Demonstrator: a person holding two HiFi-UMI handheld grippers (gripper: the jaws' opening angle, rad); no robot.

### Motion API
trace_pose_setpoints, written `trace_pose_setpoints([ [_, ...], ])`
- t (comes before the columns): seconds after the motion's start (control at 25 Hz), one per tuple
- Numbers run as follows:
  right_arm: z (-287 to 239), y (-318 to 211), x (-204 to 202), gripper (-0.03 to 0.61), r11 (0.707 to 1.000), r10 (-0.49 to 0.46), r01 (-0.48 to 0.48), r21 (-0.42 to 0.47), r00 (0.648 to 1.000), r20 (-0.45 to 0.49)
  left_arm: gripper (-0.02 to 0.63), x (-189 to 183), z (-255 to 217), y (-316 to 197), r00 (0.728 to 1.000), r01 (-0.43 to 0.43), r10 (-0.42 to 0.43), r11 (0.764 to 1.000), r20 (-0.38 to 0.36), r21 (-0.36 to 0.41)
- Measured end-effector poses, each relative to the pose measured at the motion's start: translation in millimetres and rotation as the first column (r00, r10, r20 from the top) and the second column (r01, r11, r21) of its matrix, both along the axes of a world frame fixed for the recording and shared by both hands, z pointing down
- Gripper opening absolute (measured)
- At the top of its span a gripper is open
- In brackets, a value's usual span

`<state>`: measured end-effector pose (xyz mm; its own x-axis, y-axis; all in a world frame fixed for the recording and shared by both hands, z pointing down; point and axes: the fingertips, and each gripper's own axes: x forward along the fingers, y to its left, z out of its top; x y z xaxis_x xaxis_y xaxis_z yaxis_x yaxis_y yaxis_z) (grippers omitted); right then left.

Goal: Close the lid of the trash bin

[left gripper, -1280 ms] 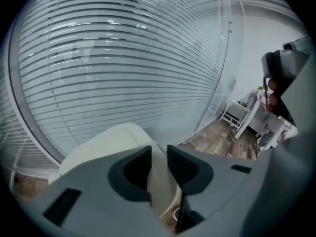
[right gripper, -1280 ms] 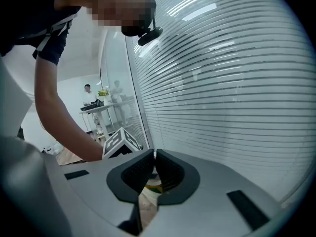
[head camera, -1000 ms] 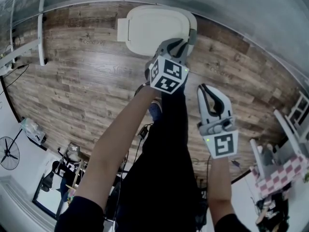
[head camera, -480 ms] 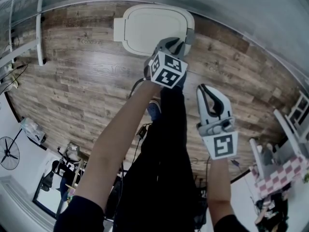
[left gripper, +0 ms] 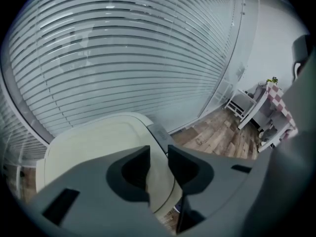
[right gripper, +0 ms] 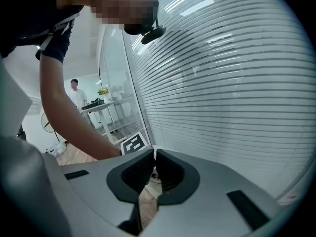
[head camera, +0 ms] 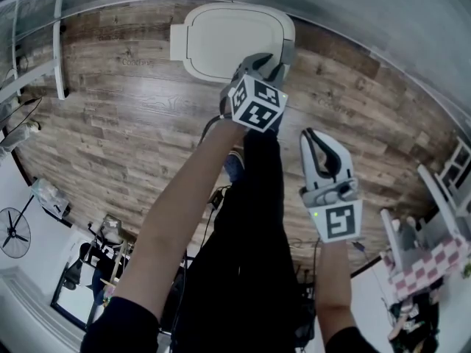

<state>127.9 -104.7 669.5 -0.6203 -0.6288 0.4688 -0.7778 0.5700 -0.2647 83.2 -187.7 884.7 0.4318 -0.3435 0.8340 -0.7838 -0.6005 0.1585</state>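
The lid [head camera: 229,39] looks to lie flat on the cream trash bin [left gripper: 168,201], so I'd judge the closing is done or all but done. The bin stands on the floor, hard against the glass wall. A grey tab [left gripper: 159,132] sits at the lid's edge on the side nearest the person.

The left gripper [head camera: 266,62] hangs right over that near edge, tilted steeply down at it. Its jaws have just been opening and stand apart. The lid's rim shows through the gap, but neither pad presses on it. That reads to me as letting go after bringing the lid down; staying low over the rim would let the person nudge it if it weren't seated.

The right gripper [head camera: 310,134] is held back from the bin, nearer the person's body and clear of the lid. Its jaws are clenched almost together with nothing between them. It seems to be simply waiting, kept out of the way.

The bin rests on a wood-plank floor [head camera: 125,131]. Behind the bin rises the glass wall with horizontal blinds [left gripper: 123,58]. Well away from the bin are a standing fan [head camera: 12,234] and a checked cloth [head camera: 434,265], on opposite sides of the person.
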Motion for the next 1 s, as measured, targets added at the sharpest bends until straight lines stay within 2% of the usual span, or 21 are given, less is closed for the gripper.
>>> trace_pose_setpoints([
  [0.24,-4.1,-1.7,2.3,0.009,1.0,0.004,-0.004,0.01,1.0,0.004,0.144,4.2,-0.7,5.1,0.999,-0.028,0.029,1.0,-0.017,0.01],
  [0.36,-4.1,-4.4,5.7,0.009,1.0,0.012,-0.012,0.009,1.0,0.001,0.191,9.7,-1.4,7.5,0.998,-0.052,0.052,0.999,-0.025,0.001],
  [0.44,-5.3,-5.6,10.1,0.009,1.0,0.02,-0.02,0.01,1.0,-0.001,0.212,17.0,-7.9,12.0,0.994,-0.104,0.106,0.994,-0.031,0.041],
  [0.52,-7.1,-6.2,12.3,0.009,1.0,0.02,-0.02,0.022,1.0,-0.003,0.23,18.4,-20.8,17.1,0.99,-0.113,0.12,0.989,-0.073,0.092],
  [0.64,-7.6,-5.4,15.2,0.009,0.999,0.02,-0.019,0.027,1.0,-0.013,0.252,4.7,-47.3,23.2,0.986,-0.023,0.043,0.992,-0.158,0.125],
  [0.76,-14.4,-7.1,17.1,0.009,0.999,0.031,-0.03,0.037,0.999,-0.016,0.258,-19.0,-87.4,25.7,0.975,0.082,-0.042,0.98,-0.218,0.181],
  [0.88,-29.1,-8.9,16.5,0.009,0.997,0.052,-0.051,0.053,0.999,-0.009,0.258,-48.7,-133.9,30.9,0.953,0.197,-0.126,0.949,-0.276,0.246],
  [1.0,-50.3,-8.5,11.8,0.008,0.995,0.07,-0.07,0.076,0.998,0.003,0.258,-78.2,-182.3,40.0,0.929,0.279,-0.17,0.905,-0.33,0.32],
])
